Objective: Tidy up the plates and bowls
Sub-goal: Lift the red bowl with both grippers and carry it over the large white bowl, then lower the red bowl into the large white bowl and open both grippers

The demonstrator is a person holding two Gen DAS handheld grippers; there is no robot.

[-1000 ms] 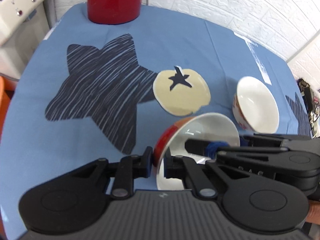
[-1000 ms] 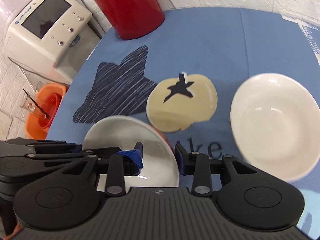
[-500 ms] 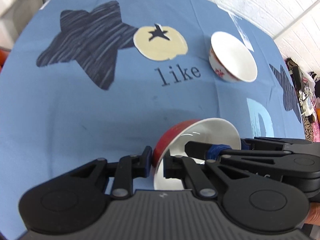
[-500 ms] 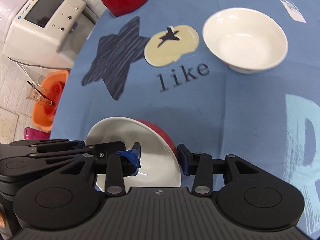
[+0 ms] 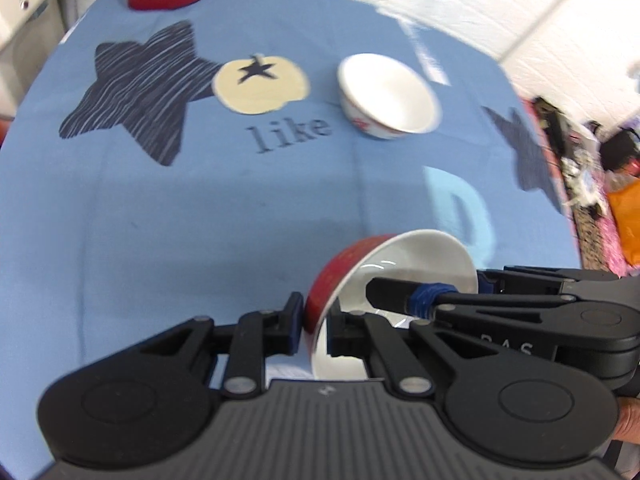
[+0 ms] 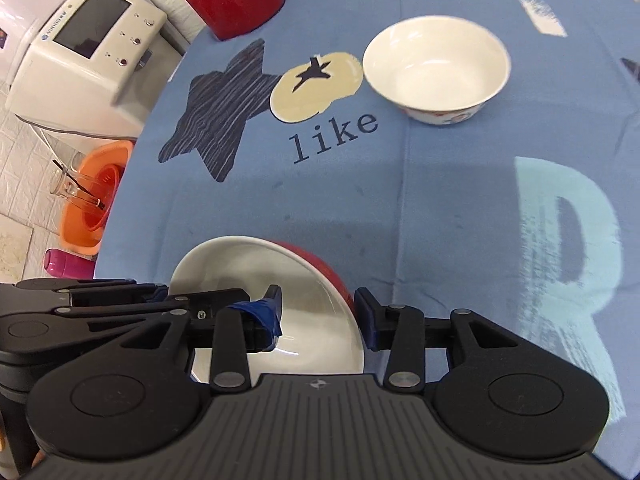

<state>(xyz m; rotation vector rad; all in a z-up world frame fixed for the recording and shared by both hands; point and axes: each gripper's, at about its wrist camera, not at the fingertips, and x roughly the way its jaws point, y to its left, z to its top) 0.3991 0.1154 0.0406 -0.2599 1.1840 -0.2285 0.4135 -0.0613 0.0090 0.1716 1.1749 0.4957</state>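
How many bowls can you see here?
2. A red bowl is held at its rim by both the left gripper and right gripper. A white bowl sits on the blue tablecloth beside the word "like".

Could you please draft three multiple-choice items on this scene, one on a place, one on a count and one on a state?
1. Where does the white ceramic bowl with the red pattern stand on the blue printed tablecloth?
A. right of the cream apple print
B. on the dark striped star
C. against the red jug

2. How many bowls are in view?
A. one
B. two
C. three

3. How is the red-outside, white-inside bowl held?
A. by the left gripper alone
B. by both grippers
C. by neither; it rests free on the cloth

Answers:
1 A: the right wrist view shows it just right of the apple print.
2 B: only the red and the patterned bowl appear.
3 B: the left gripper and right gripper each have jaws clamped across its rim.
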